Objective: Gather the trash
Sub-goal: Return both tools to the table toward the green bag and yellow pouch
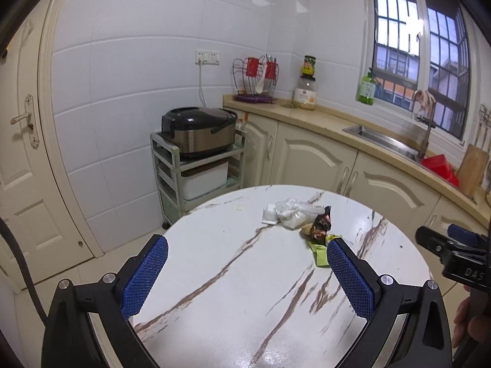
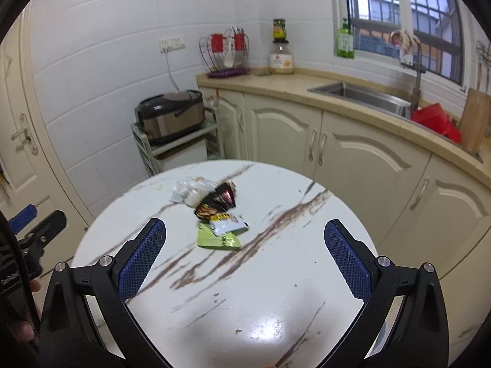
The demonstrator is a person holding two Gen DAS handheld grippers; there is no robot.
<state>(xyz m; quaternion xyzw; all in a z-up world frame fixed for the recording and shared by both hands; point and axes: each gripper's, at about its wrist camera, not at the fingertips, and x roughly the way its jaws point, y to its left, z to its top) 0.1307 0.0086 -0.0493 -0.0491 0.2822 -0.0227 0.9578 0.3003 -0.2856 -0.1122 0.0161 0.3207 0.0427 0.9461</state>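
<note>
A small heap of trash lies on the round marble table (image 1: pixel 214 263): clear crumpled plastic (image 1: pixel 288 208), a dark snack wrapper (image 1: pixel 321 224) and a green packet (image 1: pixel 320 253). In the right wrist view the same heap shows as the plastic (image 2: pixel 190 188), the dark wrapper (image 2: pixel 216 201), a white-and-yellow packet (image 2: pixel 228 224) and the green packet (image 2: pixel 216 239) on the table (image 2: pixel 276 291). My left gripper (image 1: pixel 247 251) is open and empty above the table, short of the heap. My right gripper (image 2: pixel 245 234) is open and empty, the heap just beyond its fingertips.
Cream cabinets (image 2: pixel 282 128) and a counter with a sink (image 2: pixel 362 95) stand behind the table. A rice cooker (image 1: pixel 199 132) sits on a small rack (image 1: pixel 172 178) by the wall. A door (image 1: pixel 21 153) is at the left. The right gripper shows at the left wrist view's right edge (image 1: pixel 451 245).
</note>
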